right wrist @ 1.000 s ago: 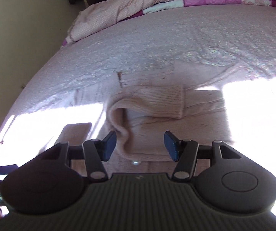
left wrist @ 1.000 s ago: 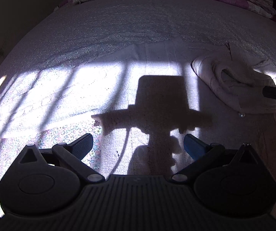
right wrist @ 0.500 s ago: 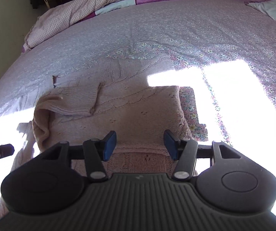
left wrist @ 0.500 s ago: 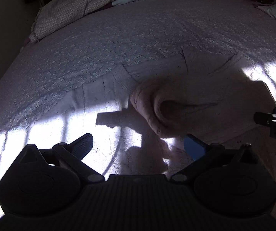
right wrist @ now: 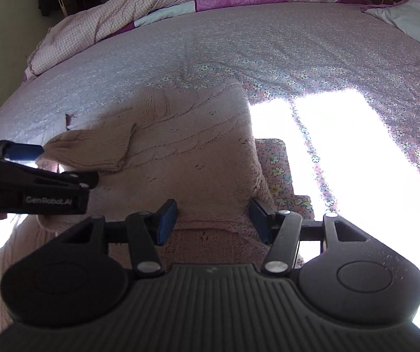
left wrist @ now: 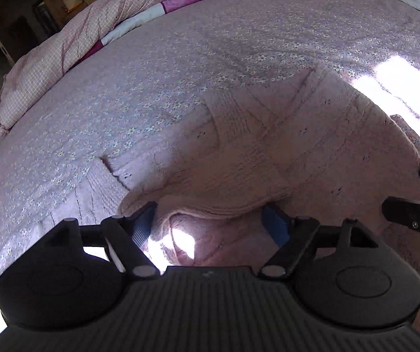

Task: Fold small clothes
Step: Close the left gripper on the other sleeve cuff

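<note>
Your work surface is a bed (right wrist: 139,67) with a lilac floral sheet; hard sunlight patch (right wrist: 341,152) on its right side, rest in shade. A pink checked quilt (right wrist: 116,8) with a magenta band is bunched along the far edge, a white pillow (right wrist: 415,20) at far right, dark wooden furniture (left wrist: 19,20) behind.

The pink knit sweater (right wrist: 198,152) lies partly folded mid-bed, one sleeve (right wrist: 92,149) doubled across its left side.

Your left gripper (left wrist: 210,223) has its jaws closing around the rolled left edge of the sweater; fabric sits between them, pads not clearly pressing. Your right gripper (right wrist: 212,220) straddles the folded near edge at half width; can't tell if it's pinching.
</note>
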{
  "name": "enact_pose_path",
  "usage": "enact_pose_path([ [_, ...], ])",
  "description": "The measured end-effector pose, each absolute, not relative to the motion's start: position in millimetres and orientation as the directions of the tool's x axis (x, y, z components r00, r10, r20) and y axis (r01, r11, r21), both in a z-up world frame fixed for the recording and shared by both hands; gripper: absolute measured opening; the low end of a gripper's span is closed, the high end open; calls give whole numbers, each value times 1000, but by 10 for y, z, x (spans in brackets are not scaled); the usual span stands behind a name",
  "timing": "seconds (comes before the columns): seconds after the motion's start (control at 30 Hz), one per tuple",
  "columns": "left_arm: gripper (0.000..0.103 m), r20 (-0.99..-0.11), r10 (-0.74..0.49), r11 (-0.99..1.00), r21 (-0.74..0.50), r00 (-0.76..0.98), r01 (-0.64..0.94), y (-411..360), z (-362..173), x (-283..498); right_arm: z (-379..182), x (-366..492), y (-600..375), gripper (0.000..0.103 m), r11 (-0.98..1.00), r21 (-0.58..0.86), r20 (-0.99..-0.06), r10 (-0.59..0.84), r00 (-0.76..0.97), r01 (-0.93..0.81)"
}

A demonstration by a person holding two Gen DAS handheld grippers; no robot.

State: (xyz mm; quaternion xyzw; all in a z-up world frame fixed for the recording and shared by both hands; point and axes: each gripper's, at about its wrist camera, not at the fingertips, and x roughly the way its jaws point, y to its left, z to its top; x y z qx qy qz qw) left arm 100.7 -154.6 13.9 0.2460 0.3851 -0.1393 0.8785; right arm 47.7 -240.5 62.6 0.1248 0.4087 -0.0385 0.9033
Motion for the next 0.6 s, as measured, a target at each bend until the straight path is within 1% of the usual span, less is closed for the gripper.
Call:
enact_pose_path([
  [0.03, 74, -738, -62, 834, 332, 672, 441, -1579, 122, 1013, 620, 476, -2404, 58, 966, 194, -746, 33, 665, 170],
  [0.1, 51, -732, -74, 841, 319, 677, 437, -1583, 146, 1004, 604, 481, -2397, 59, 967, 191, -745, 33, 667, 166],
  [0.13, 45, -734, -81, 851, 301, 675, 430, -1566, 166, 1010, 596, 483, -2392, 60, 968, 188, -744, 32, 668, 164],
  [0.17, 34, -732, -89, 864, 281, 675, 418, -1536, 198, 1010, 588, 487, -2387, 60, 969, 185, -743, 31, 669, 161],
  [0.2, 26, -727, -101, 880, 254, 680, 402, -1481, 263, 1000, 578, 491, -2381, 61, 971, 181, -742, 33, 669, 153],
  [0.3, 24, -704, -101, 916, 211, 703, 342, -1333, 408, 1001, 563, 496, -2357, 65, 976, 169, -740, 33, 672, 138],
  [0.4, 23, -674, -54, 947, 199, 737, 252, -1151, 536, 979, 556, 495, -2326, 66, 980, 152, -738, 26, 675, 129],
  [0.47, 23, -655, -21, 971, 165, 755, 170, -930, 646, 930, 552, 489, -2327, 66, 980, 154, -736, 26, 677, 129],
  [0.6, 23, -659, 29, 996, 82, 752, 33, -462, 754, 779, 548, 463, -2324, 67, 979, 160, -735, 30, 678, 130],
])
